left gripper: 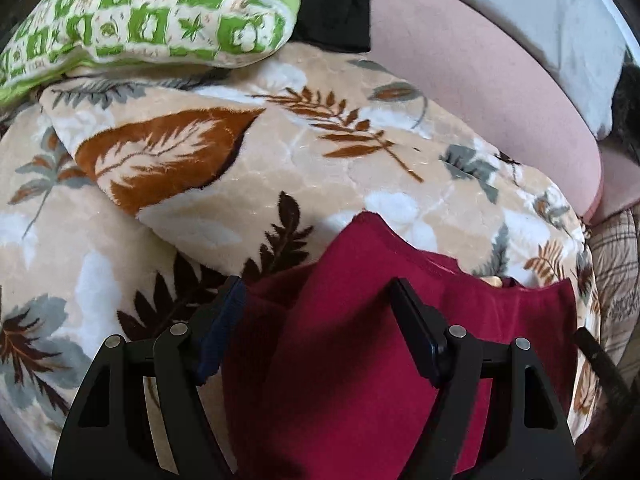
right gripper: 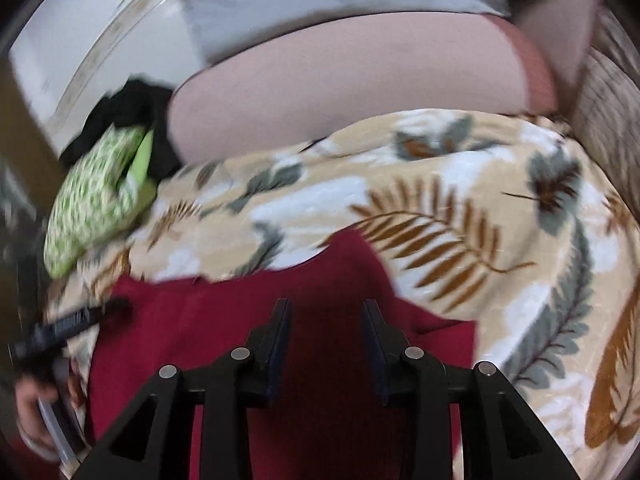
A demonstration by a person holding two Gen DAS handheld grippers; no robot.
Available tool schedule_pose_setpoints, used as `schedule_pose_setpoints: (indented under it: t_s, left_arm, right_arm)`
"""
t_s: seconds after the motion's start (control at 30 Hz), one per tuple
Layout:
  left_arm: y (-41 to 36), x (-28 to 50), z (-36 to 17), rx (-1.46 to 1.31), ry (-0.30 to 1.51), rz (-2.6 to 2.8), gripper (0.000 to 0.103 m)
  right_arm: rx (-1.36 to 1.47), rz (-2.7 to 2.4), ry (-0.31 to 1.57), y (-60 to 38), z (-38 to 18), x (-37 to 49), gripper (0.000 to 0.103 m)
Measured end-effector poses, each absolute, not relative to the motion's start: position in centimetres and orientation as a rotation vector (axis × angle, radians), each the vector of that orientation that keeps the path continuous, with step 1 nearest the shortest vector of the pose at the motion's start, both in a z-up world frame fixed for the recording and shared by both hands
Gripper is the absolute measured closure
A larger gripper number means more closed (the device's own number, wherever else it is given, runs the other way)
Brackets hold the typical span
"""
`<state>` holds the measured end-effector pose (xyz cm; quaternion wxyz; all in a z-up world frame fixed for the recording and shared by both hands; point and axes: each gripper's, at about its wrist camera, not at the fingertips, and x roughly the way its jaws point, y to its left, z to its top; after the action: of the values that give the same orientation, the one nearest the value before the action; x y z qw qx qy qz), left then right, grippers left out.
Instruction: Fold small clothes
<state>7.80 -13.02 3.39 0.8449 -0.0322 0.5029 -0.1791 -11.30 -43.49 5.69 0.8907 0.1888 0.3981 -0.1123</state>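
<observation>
A dark red garment [left gripper: 360, 340] is spread on a beige leaf-patterned blanket [left gripper: 240, 184], and both claws are seen above it. The left claw [left gripper: 316, 300] is spread wide, with a raised fold of the red cloth between its fingers but not clamped. The right claw [right gripper: 325, 312] is opened more narrowly over the garment and holds nothing; that view is blurred, so contact cannot be judged. A green-and-white patterned cushion [left gripper: 152, 12] lies at the blanket's far edge, beside a pink sheet [left gripper: 480, 92].
</observation>
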Motion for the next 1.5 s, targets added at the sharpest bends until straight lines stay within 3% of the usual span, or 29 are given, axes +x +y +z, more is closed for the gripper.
schedule_pose_setpoints:
  t_s: [0.27, 0.7, 1.03, 1.3, 1.5]
  left_arm:
    - [-13.8, 8.9, 1.9, -0.022, 1.057, -0.363, 0.027]
    - [-13.1, 6.9, 3.7, 0.015, 1.033, -0.363, 0.027]
    - [-10.6, 3.5, 5.0, 0.022, 1.037, -0.366, 0.027]
    - [-8.0, -1.0, 5.8, 0.041, 1.029, -0.366, 0.027]
    - [-6.3, -3.5, 5.6, 0.043, 1.035, -0.366, 0.027]
  right_arm:
    - [0.44, -0.322, 0.885, -46.3, 0.9, -7.5, 0.069]
    - [0.368, -0.264, 0.874, -42.1, 5.0, -13.0, 0.069]
    - [0.416, -0.323, 0.936, -43.0, 1.8, -16.2, 0.067]
    - [0.415, -0.279, 0.935, -40.1, 5.0, -17.3, 0.066]
    - [0.353, -0.389, 0.934, -39.9, 4.4, -18.7, 0.065]
